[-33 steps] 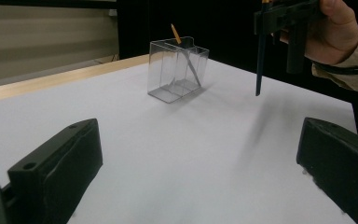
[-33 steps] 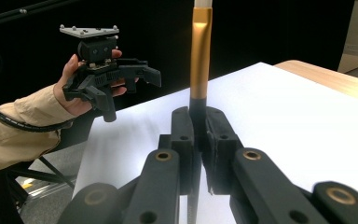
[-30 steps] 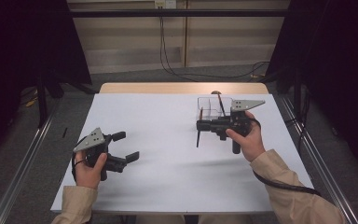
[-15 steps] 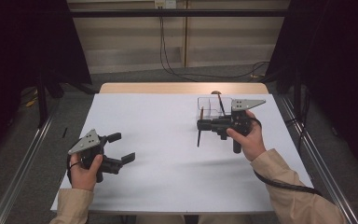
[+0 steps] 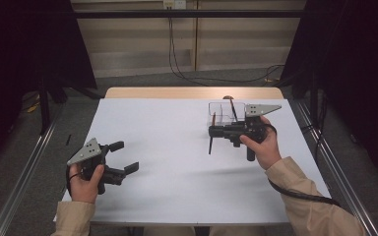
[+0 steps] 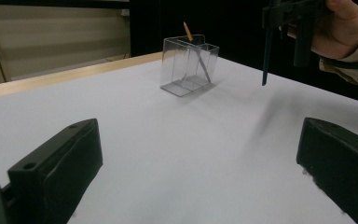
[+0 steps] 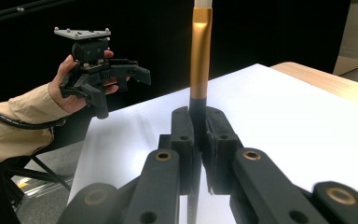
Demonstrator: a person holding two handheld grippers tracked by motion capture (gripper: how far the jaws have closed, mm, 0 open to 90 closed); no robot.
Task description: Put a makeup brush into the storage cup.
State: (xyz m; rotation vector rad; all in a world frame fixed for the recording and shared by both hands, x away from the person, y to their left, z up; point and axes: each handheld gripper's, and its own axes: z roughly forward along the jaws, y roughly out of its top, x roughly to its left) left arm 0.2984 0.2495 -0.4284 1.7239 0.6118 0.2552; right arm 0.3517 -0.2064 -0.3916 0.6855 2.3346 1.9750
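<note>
Holding a slim dark pencil with gold ferrule (image 7: 200, 60) upright, the right gripper (image 5: 215, 132) has its jaws clamped on the shaft — long axis vertical, tip hanging above the white counter (image 5: 177, 162). Clear plastic divided holder (image 5: 225, 113): just beyond those jaws. Left gripper (image 5: 123, 157): jaws wide apart, empty, well apart from it.

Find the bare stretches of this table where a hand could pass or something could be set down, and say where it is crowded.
The widest free patch of the white table lies in the middle, between the open left gripper and the right gripper shut on a pencil. The far left corner is bare too. It is crowded at the far right, around the clear holder.
</note>
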